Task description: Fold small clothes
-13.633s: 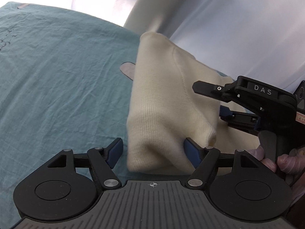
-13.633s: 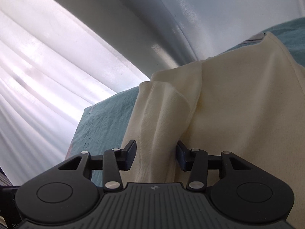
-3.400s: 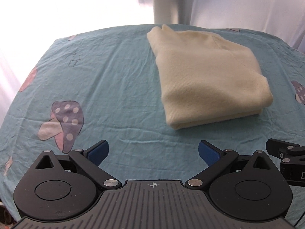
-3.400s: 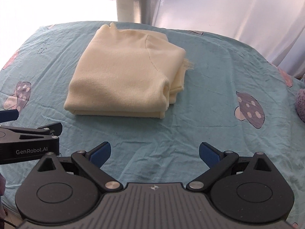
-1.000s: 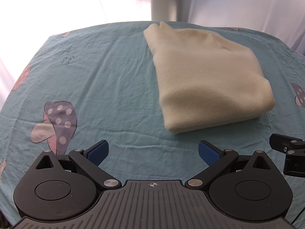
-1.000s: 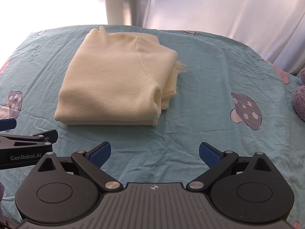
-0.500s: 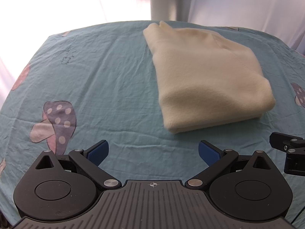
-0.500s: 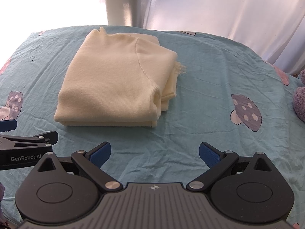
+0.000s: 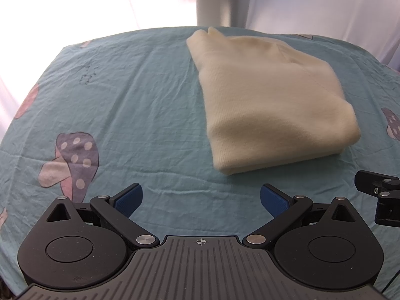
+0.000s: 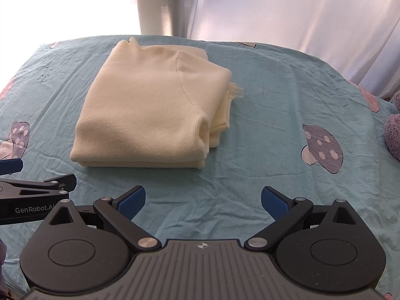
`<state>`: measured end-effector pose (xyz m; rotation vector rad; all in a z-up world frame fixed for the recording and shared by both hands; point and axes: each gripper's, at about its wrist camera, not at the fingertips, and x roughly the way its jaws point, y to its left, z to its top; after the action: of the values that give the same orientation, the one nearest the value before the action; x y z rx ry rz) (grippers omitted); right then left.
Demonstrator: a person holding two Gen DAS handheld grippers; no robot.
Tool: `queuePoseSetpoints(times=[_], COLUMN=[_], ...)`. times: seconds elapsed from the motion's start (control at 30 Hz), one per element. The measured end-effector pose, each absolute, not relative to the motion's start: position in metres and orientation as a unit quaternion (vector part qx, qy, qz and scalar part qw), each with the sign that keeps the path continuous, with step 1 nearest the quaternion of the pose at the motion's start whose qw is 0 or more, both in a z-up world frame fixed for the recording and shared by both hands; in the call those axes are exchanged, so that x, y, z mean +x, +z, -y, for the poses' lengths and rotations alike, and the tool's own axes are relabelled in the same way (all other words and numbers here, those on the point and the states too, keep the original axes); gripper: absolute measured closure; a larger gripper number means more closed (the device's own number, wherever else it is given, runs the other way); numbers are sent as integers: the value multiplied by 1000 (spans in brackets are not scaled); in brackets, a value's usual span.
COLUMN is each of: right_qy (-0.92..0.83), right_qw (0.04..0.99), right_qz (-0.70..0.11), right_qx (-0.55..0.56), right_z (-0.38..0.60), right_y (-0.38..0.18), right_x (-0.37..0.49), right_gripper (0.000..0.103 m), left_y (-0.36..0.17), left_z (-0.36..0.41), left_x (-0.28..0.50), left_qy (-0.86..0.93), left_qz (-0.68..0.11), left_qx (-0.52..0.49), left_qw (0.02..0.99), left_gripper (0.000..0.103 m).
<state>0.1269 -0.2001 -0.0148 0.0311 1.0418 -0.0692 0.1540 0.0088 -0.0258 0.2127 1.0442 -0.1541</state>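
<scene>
Since a moment ago almost nothing has moved. My left tongs [image 9: 201, 197] and right tongs [image 10: 203, 197] are both wide and hold nothing. The sweater [image 10: 152, 105] lies folded in the upper middle, on the table [image 10: 262, 95]. Folding looks done.

only readable text: "GenRobot.A", cut off by the other gripper's body | white lettering on the black side of the left gripper [image 10: 35, 190], near-left edge of the right wrist view | faint dark scribble on the teal sheet [image 9: 87, 75] far left, can't make it out
</scene>
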Motion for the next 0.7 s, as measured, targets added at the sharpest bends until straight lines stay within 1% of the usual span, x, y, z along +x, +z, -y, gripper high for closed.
queuePoseSetpoints(times=[0.7], right_qy=[-33], right_qw=[868], right_qz=[-495], right_qx=[14], right_z=[200], right_y=[-14], right_x=[127], right_gripper=[4], left_y=[-27], left_z=[-8], left_x=[154], left_qy=[-73], left_qz=[-497], left_qx=[104], left_qw=[859], left_gripper=[0])
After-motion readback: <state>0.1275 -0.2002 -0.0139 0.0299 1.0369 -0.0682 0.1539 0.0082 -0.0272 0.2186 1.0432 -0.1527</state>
